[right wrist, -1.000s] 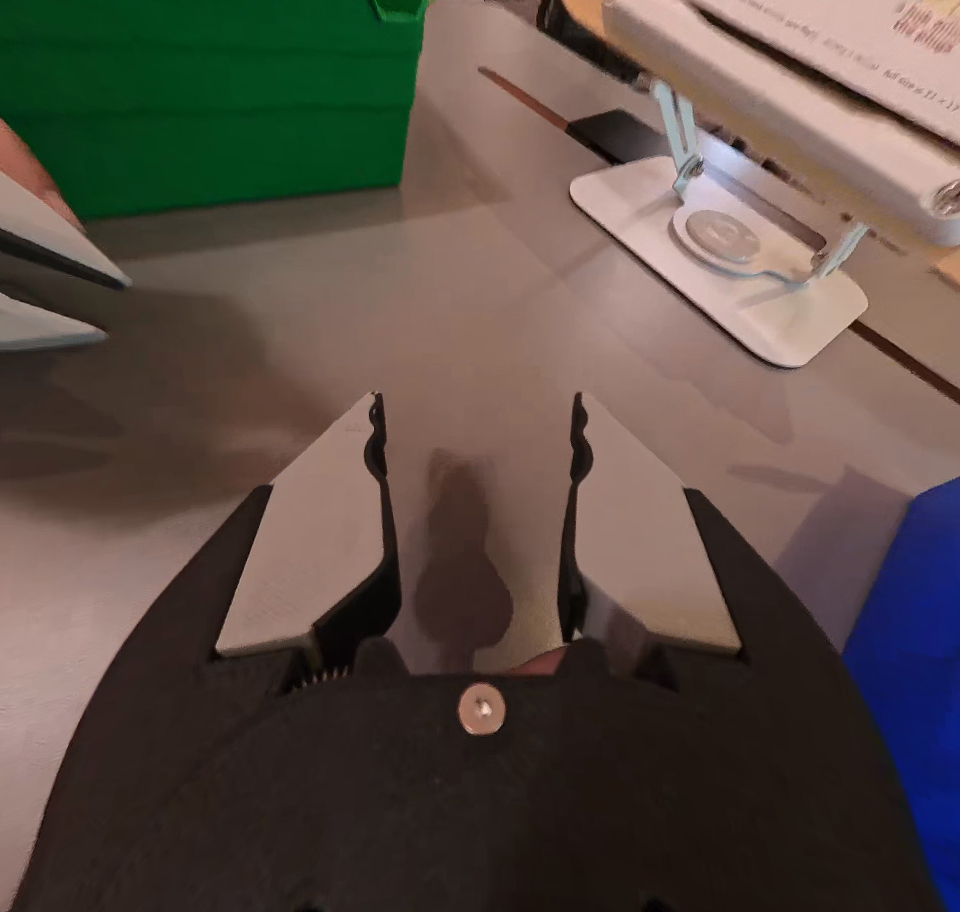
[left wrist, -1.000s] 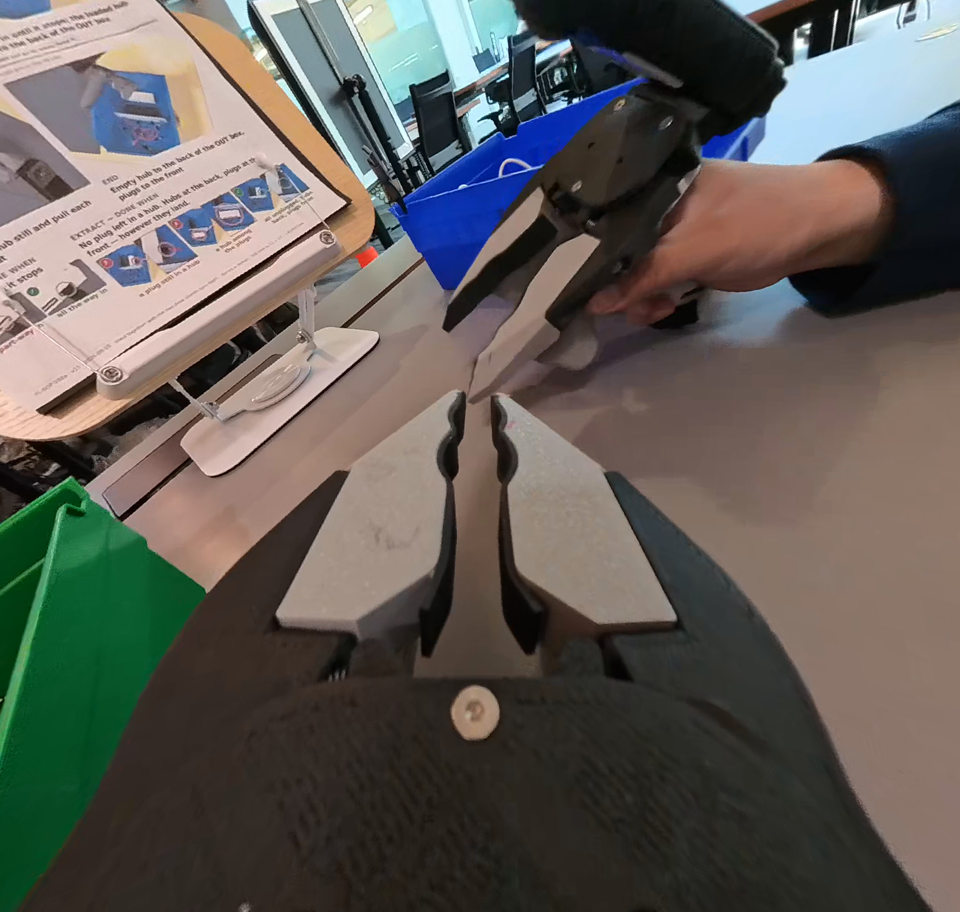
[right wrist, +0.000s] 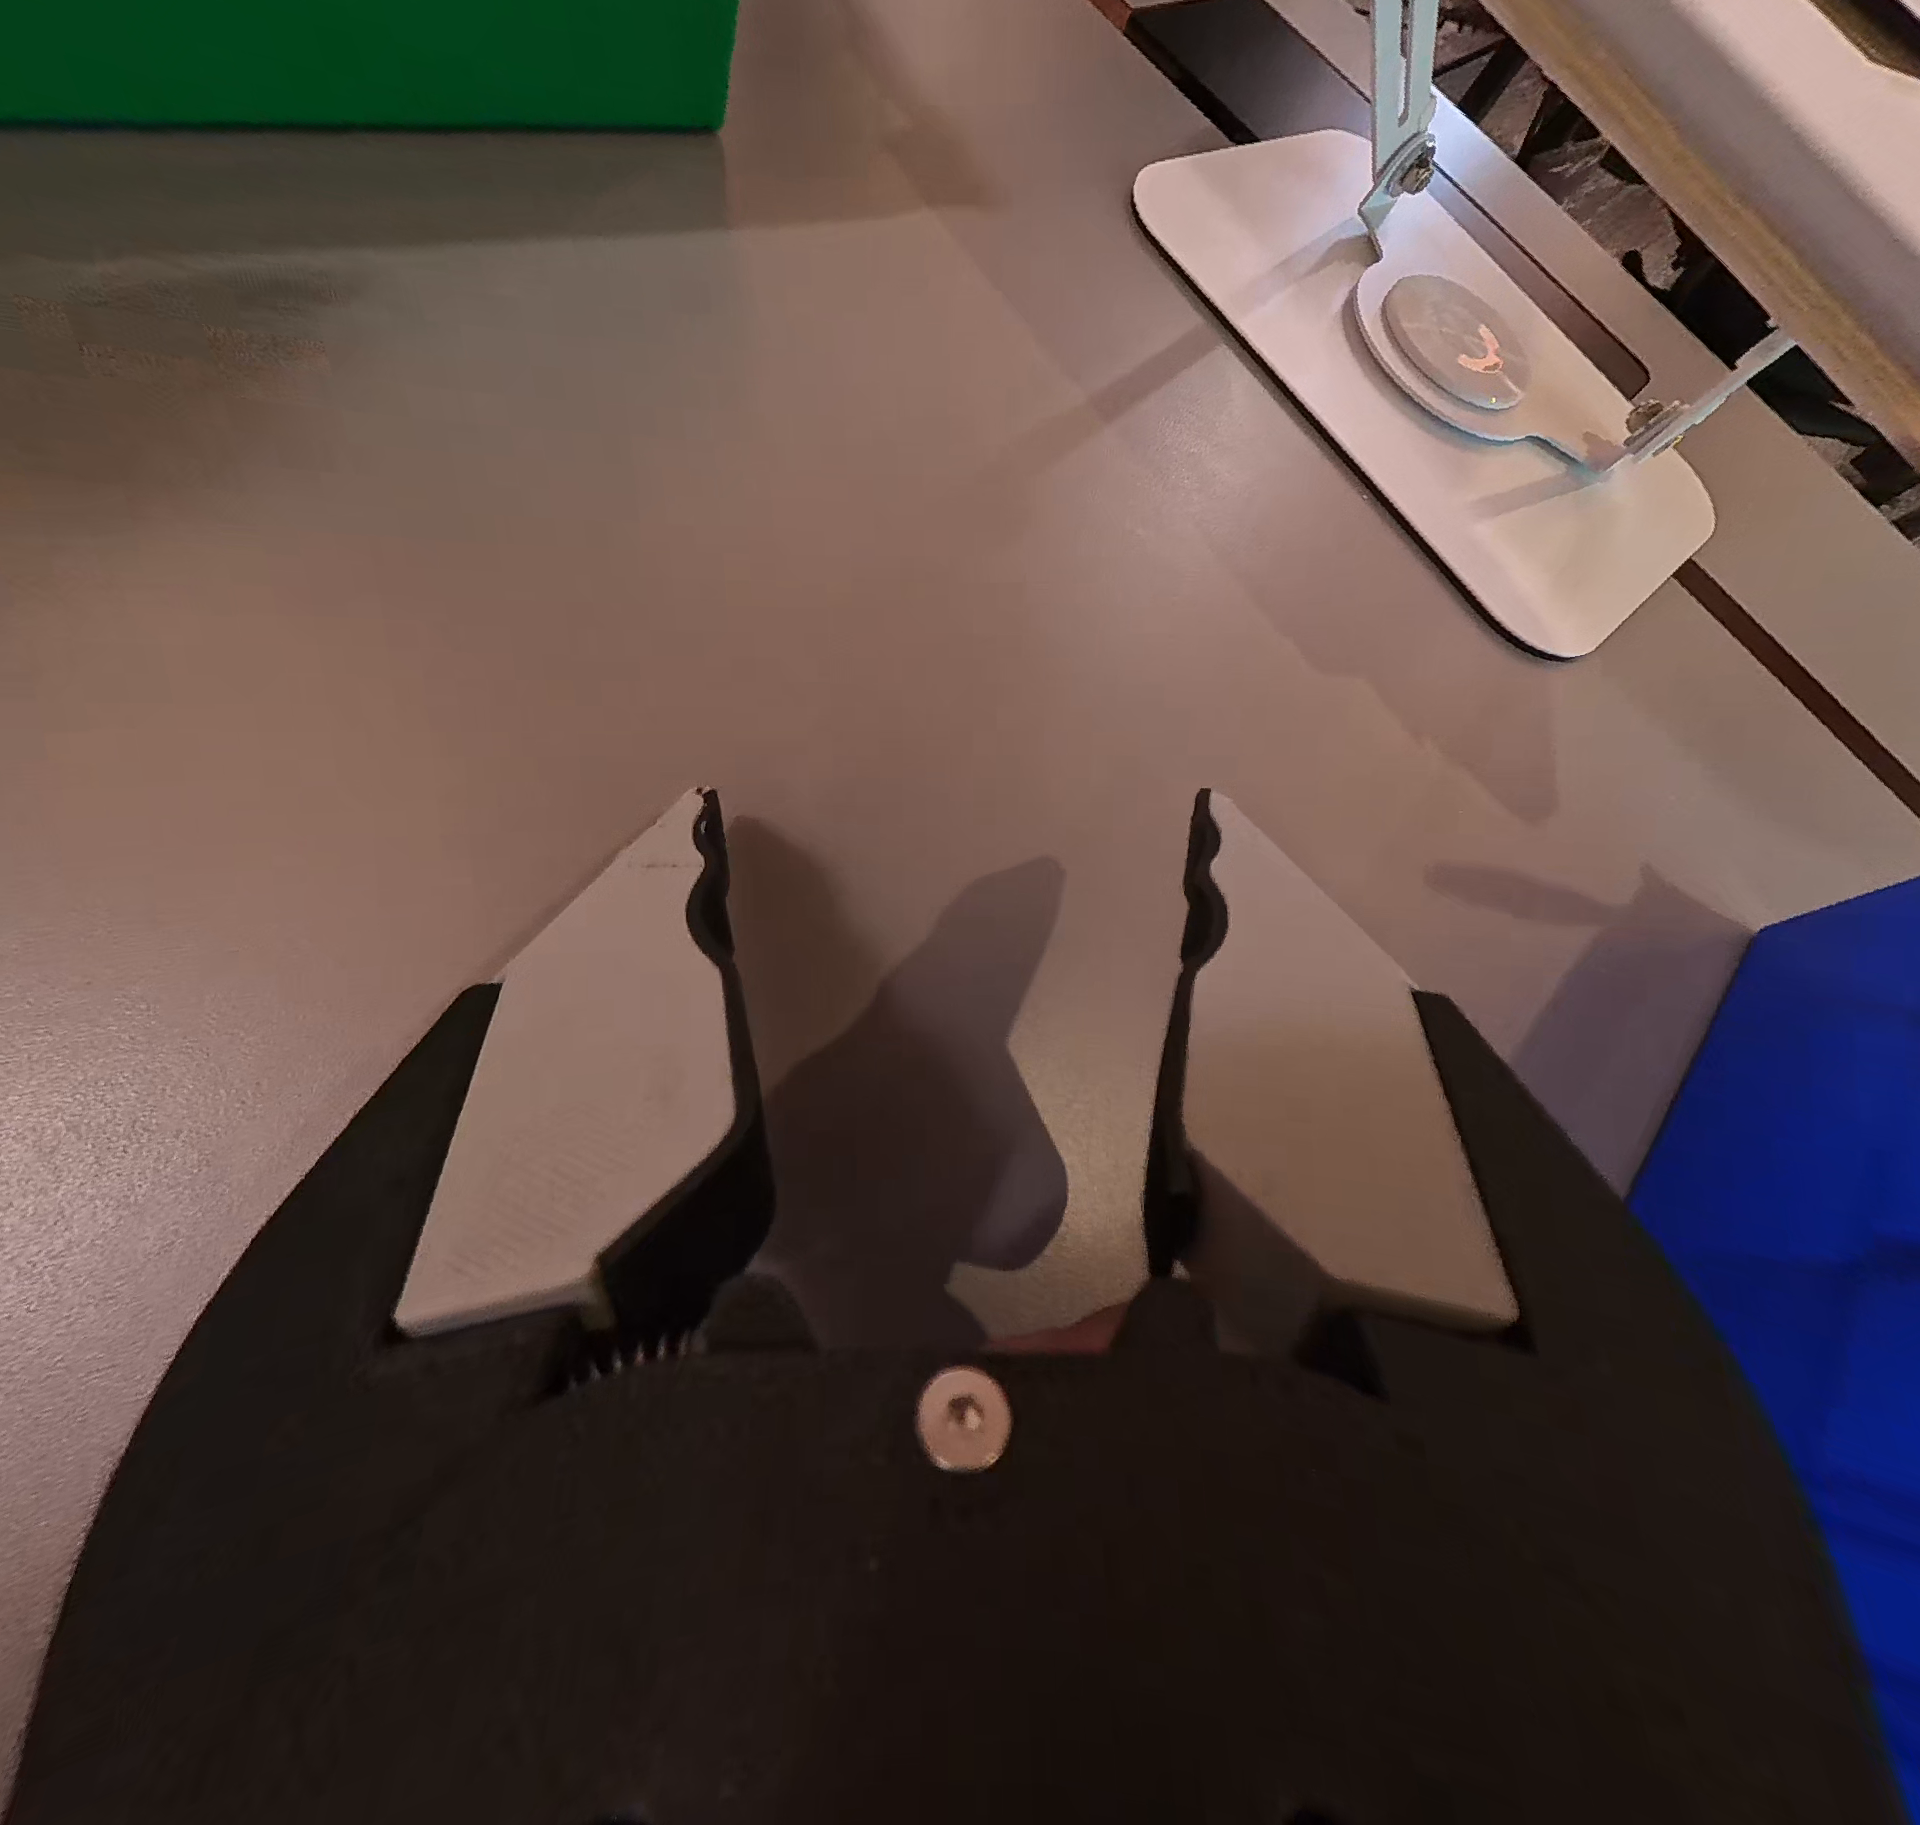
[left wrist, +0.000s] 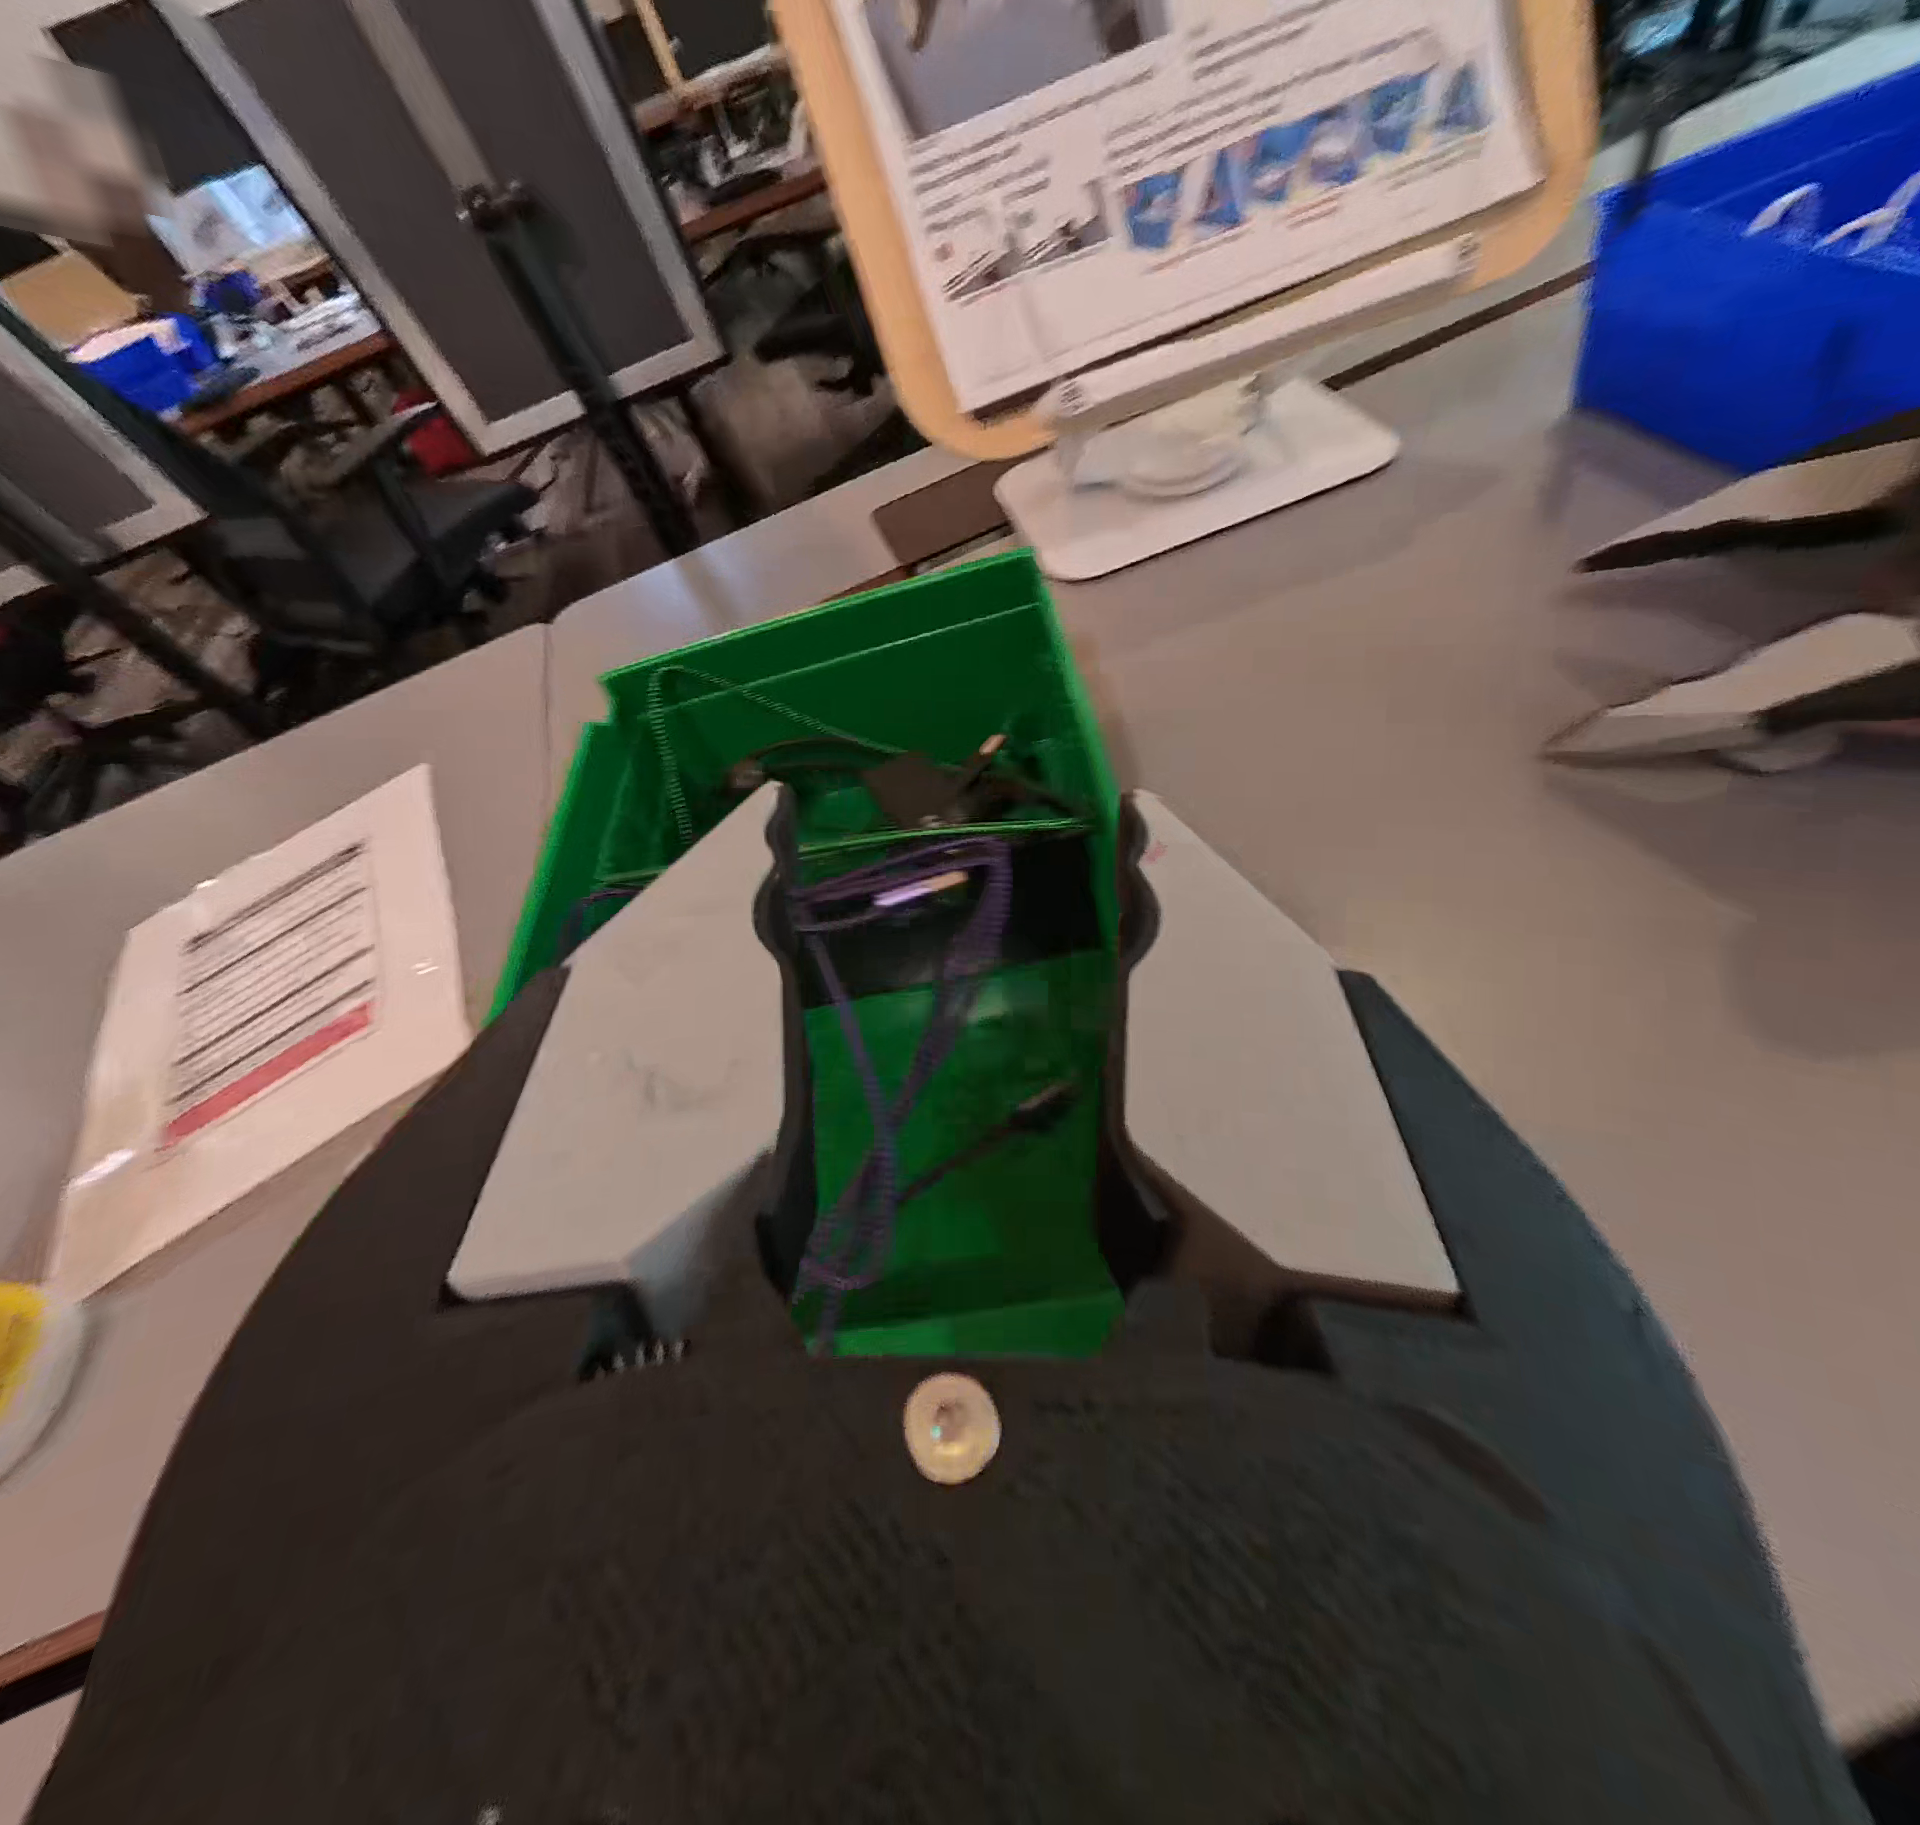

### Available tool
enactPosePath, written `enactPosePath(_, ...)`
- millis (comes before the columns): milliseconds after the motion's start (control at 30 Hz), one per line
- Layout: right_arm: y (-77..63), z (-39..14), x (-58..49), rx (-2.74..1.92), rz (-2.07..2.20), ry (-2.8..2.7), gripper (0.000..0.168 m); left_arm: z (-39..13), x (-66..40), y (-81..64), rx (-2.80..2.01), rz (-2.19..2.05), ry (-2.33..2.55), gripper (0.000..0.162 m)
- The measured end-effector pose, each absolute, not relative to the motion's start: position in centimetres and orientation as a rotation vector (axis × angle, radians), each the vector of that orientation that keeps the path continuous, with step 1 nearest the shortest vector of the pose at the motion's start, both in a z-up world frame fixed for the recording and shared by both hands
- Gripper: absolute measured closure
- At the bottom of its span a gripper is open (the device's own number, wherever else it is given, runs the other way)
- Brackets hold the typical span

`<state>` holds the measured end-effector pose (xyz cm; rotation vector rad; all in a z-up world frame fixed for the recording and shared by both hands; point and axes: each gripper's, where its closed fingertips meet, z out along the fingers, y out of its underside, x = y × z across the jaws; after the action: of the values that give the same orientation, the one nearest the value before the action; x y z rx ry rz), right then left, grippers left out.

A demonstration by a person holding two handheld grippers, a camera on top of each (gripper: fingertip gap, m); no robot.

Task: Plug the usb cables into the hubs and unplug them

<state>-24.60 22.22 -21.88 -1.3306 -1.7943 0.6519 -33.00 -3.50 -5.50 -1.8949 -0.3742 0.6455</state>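
Left of the left gripper (left wrist: 951,845), a printed sheet (left wrist: 275,1022), wording blurred; between its spread, empty fingers, the green bin (left wrist: 831,695) with purple cable (left wrist: 883,1079); farther right, right gripper (right wrist: 954,809), likewise agape and empty.

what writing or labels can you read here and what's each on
Nothing is given as a quote; here is what bears print.
Sheet on the stand: printed lines and small pictures, blurred.
Paper on the table: dark lines above a red band, blurred.
Green bin, blue bin, left gripper, right gripper: no writing visible.
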Motion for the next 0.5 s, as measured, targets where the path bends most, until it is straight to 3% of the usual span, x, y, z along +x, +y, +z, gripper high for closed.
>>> enactPosePath(200,22.2,-22.2,-24.6,-1.348,0.659,-1.810,0.080,-8.4,-42.2,-3.2,-2.237,0.774,-0.330,0.111)
enactPosePath(400,22.1,-22.1,-24.6,-1.366,0.698,-1.814,0.080,-13.2,-44.3,-2.8,-2.609,0.604,-0.197,0.115)
enactPosePath(500,22.0,-22.2,-24.6,-1.369,0.704,-1.825,0.081,-14.7,-46.0,-3.5,-2.724,0.740,-0.076,0.126)
